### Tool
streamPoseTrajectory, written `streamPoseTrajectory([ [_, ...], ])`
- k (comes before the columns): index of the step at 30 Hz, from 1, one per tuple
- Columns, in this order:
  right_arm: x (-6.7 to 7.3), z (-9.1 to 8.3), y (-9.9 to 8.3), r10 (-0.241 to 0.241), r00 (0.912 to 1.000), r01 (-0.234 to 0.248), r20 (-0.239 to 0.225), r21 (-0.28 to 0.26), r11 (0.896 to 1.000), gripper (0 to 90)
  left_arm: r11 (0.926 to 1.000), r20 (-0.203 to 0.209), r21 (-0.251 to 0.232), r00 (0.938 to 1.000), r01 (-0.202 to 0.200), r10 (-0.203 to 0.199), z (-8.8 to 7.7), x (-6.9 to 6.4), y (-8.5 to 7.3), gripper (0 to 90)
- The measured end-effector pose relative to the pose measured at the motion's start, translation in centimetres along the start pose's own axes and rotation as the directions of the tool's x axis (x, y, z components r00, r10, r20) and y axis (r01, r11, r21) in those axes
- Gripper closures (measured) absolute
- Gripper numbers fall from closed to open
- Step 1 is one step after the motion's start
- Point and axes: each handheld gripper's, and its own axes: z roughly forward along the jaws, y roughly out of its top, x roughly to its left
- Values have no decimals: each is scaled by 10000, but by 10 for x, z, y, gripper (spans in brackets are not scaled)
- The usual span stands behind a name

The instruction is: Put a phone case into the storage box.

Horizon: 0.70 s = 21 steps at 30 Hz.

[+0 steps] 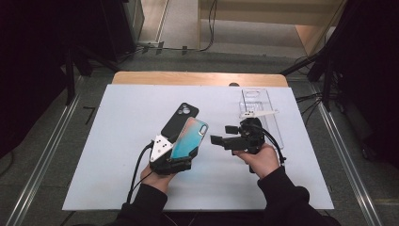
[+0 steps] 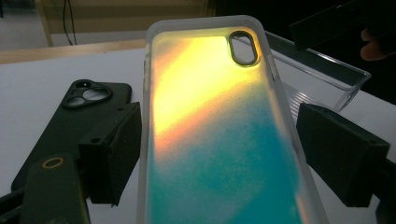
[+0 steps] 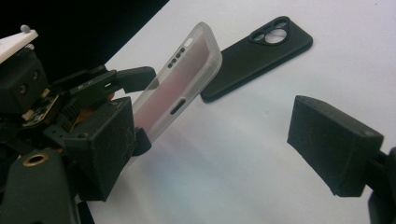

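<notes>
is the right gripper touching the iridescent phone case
Apart. In the high view, bare white table separates the right gripper from the iridescent phone case held in the left gripper. The right gripper view shows its jaws open and empty.

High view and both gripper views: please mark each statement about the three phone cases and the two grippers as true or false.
1. The left gripper holds the coloured case above the table. True.
2. The right gripper grips the black case. False: its jaws are open and empty, and the black case lies flat on the table.
3. The clear case lies on the table beyond the right gripper. True.
4. The coloured case has a round cluster of camera holes. False: it has one oval hole near a top corner; the cluster is on the black case.
</notes>
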Motion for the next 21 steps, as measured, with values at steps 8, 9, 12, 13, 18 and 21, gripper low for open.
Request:
streamPoseTrajectory([
  [8,0,9,7,324,9992,-324,-229,6,9995,133,9997,-14,-220,10000,57,-57,0,-3,-2,169],
  [9,0,10,8,336,9992,-335,-228,36,9994,135,9996,-10,-270,10000,76,-77,0,-3,-2,169],
  [12,0,15,9,423,9988,-422,-263,58,9991,136,9994,-8,-343,10000,75,-75,0,-4,-3,169],
  [13,0,17,10,458,9986,-456,-268,69,9989,136,9993,23,-356,10000,61,-61,0,-3,-3,169],
  [18,-1,26,12,638,9970,-632,-436,162,9979,189,9996,56,-292,10000,-13,14,2,-5,-4,169],
  [21,-1,31,13,736,9960,-725,-511,240,9971,215,9996,98,-265,9999,-44,47,3,-7,-5,169],
])
